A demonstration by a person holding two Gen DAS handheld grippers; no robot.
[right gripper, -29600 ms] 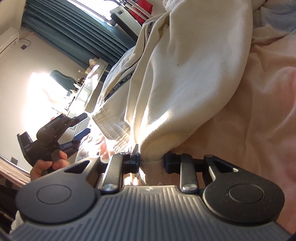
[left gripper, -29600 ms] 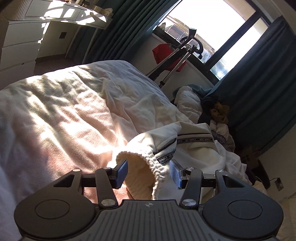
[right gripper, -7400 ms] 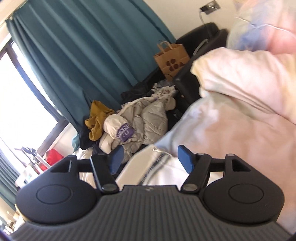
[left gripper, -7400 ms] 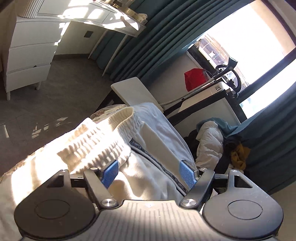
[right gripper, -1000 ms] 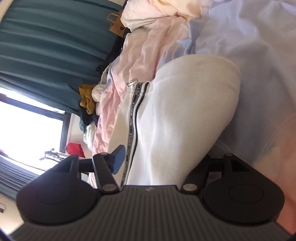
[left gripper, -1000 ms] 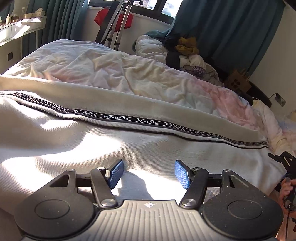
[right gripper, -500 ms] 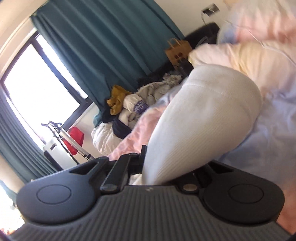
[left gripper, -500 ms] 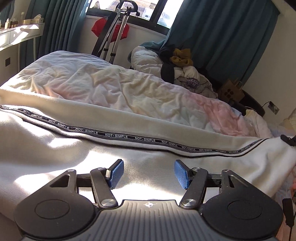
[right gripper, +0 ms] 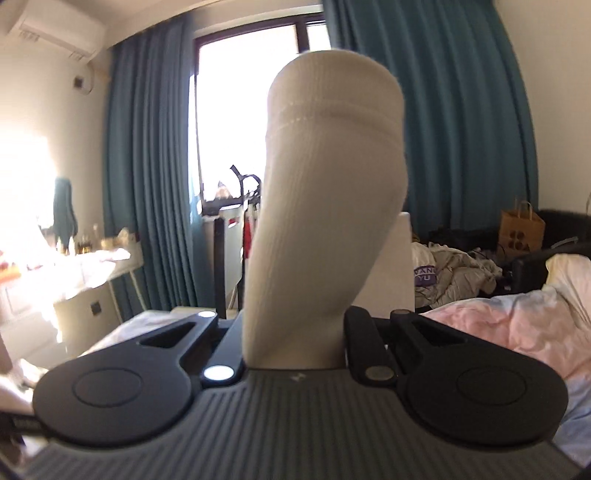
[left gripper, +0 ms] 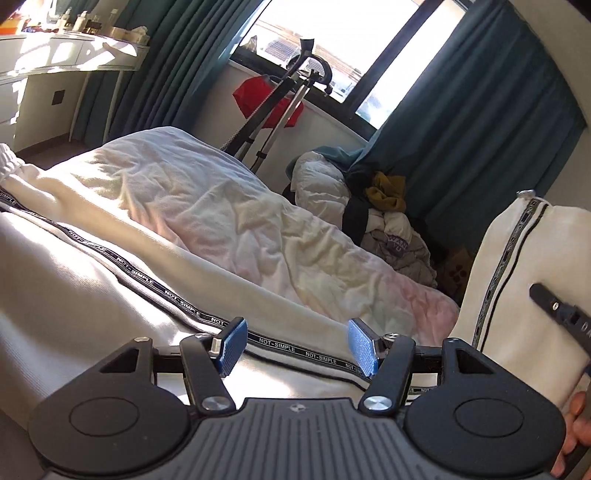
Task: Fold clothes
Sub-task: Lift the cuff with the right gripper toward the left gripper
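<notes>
In the left wrist view the left gripper (left gripper: 294, 345) sits at the bottom centre, its blue pads (left gripper: 232, 343) spread apart and gripping nothing; the cream trousers (left gripper: 110, 295) lie flat on the bed (left gripper: 229, 206) directly beneath and ahead of them, the black lettered stripe (left gripper: 177, 299) running from the left edge diagonally down between the pads. At the right edge of this frame the trouser leg end (left gripper: 524, 280) is lifted upright, well above the bed, with part of the right gripper (left gripper: 561, 314) against it and fingers of a hand (left gripper: 576, 424) at the lower right corner. Only this view shows the red cloth (left gripper: 266, 101) on a stand under the window and the clothes pile (left gripper: 384, 221) at the centre right. In the right wrist view the right gripper (right gripper: 293, 343) is clenched on the trouser leg end (right gripper: 325, 221), which rises from between its jaws up the centre of the frame and blocks the window (right gripper: 236, 110); the pads themselves are hidden by the cloth. Only this view shows the air conditioner (right gripper: 55, 33) at upper left, the paper bag (right gripper: 521, 229) at the right, and the desk (right gripper: 96, 266) at the left, washed out by sunlight.
</notes>
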